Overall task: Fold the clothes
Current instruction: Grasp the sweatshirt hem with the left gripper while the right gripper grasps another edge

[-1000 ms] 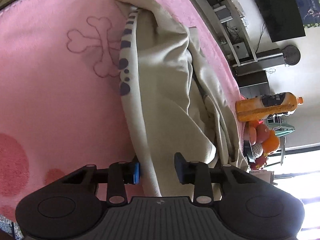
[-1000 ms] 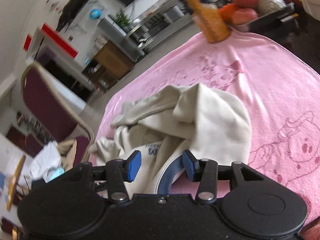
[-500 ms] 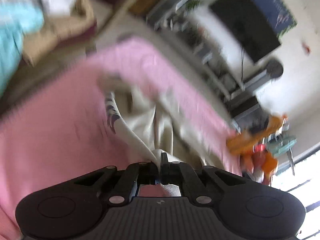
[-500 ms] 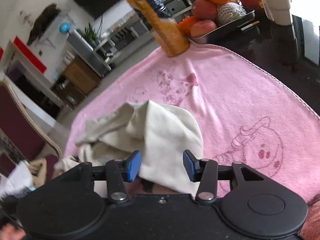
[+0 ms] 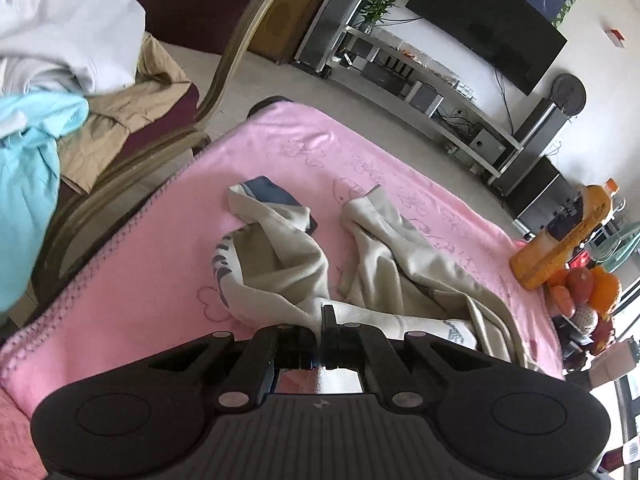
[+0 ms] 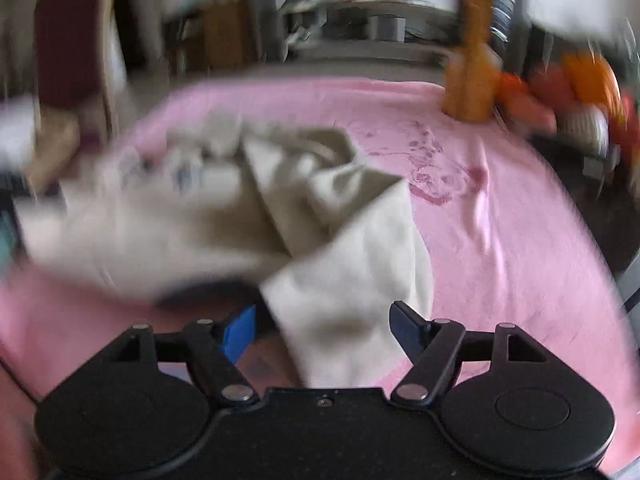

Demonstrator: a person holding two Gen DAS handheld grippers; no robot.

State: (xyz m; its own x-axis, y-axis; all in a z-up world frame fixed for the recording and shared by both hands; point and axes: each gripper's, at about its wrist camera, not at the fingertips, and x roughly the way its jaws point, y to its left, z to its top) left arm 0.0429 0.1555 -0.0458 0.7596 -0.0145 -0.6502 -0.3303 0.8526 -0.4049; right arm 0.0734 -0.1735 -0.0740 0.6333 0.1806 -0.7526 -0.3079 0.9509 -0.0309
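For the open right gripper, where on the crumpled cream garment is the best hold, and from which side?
Probably the loose flap of the crumpled cream garment that already lies between the right gripper's open blue-padded fingers. Come in low from the near edge of the pink blanket, since that flap points toward the gripper. The left gripper is shut on another edge of the garment.

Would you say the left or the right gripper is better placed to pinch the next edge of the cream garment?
Probably the right gripper: its jaws stand open around a hanging fold of the cream garment. The left gripper is shut on another edge.
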